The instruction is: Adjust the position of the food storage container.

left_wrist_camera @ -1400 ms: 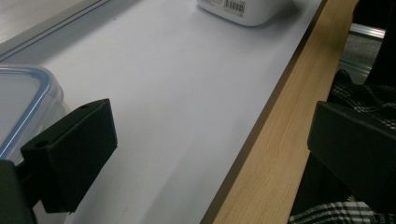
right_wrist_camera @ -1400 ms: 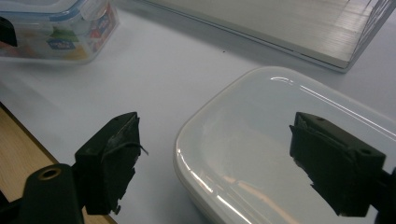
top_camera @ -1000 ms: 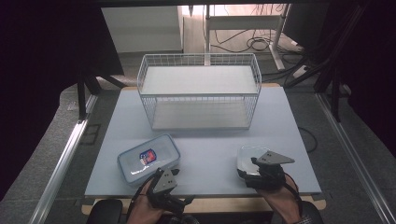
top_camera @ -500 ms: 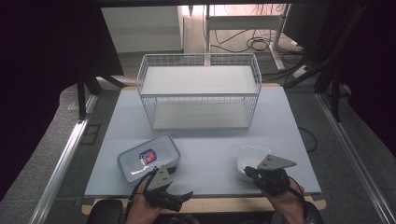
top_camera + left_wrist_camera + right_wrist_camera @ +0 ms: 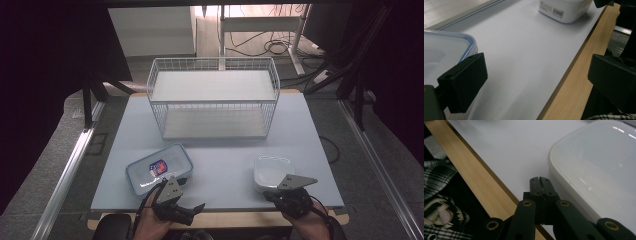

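Note:
A white lidded container (image 5: 272, 171) sits at the table's front right, close at the right in the right gripper view (image 5: 599, 165). My right gripper (image 5: 276, 194) (image 5: 540, 182) is shut with nothing in it, its tips just beside that container's near edge. A clear container with a blue-rimmed lid (image 5: 159, 169) lies at the front left. My left gripper (image 5: 190, 202) (image 5: 536, 82) stands open at the table's front edge, pointing along it. One jaw is next to the clear container (image 5: 444, 50), and the white container (image 5: 564, 8) shows farther off.
A white wire basket (image 5: 214, 97) with two shelves stands at the back middle of the light blue table top (image 5: 225, 155). A wooden strip (image 5: 574, 82) runs along the table's front edge. Cables lie on the floor beyond the table.
My right gripper has drawn back toward the front edge from over the white container, uncovering more of its lid. The left gripper has stayed where it was.

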`<action>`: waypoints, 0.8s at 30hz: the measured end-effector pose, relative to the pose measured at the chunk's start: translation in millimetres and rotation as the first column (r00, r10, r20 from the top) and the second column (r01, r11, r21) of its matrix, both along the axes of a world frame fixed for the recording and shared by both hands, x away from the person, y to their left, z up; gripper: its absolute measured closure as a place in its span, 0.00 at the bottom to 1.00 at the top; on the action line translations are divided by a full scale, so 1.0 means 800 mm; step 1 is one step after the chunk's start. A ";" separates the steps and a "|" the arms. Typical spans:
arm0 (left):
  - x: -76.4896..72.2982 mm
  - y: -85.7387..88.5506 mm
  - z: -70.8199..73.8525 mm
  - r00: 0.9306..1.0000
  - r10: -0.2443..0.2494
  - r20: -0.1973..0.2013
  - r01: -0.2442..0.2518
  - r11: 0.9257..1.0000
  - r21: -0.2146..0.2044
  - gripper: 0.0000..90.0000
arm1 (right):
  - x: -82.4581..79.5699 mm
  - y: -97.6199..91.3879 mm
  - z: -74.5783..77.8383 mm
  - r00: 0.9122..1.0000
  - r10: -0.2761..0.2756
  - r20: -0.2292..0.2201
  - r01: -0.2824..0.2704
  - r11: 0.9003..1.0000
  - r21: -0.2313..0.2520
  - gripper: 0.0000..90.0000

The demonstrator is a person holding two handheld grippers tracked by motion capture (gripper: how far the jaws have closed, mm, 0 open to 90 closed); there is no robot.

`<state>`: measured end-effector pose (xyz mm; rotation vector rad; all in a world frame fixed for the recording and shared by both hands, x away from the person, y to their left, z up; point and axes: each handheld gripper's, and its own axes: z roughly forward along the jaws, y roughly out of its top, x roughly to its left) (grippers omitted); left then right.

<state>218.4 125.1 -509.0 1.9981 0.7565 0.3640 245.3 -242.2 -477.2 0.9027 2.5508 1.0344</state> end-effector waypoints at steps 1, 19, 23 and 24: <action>0.000 0.000 0.000 1.000 0.000 0.000 0.000 1.000 0.000 0.03 | 0.000 0.000 0.000 1.000 0.000 0.000 0.000 1.000 0.000 0.99; 0.001 0.001 0.000 1.000 0.024 -0.012 -0.024 1.000 0.017 0.03 | 0.022 -0.029 -0.001 0.994 -0.103 -0.021 0.104 0.994 0.019 0.99; 0.001 0.001 0.000 1.000 0.026 -0.010 -0.026 0.999 0.020 0.04 | 0.027 -0.012 0.013 0.998 -0.059 -0.008 0.059 0.995 0.084 0.99; 0.000 0.002 0.000 1.000 0.026 -0.012 -0.026 0.999 0.022 0.04 | 0.035 0.002 0.017 0.999 -0.045 0.001 0.044 0.996 0.079 0.99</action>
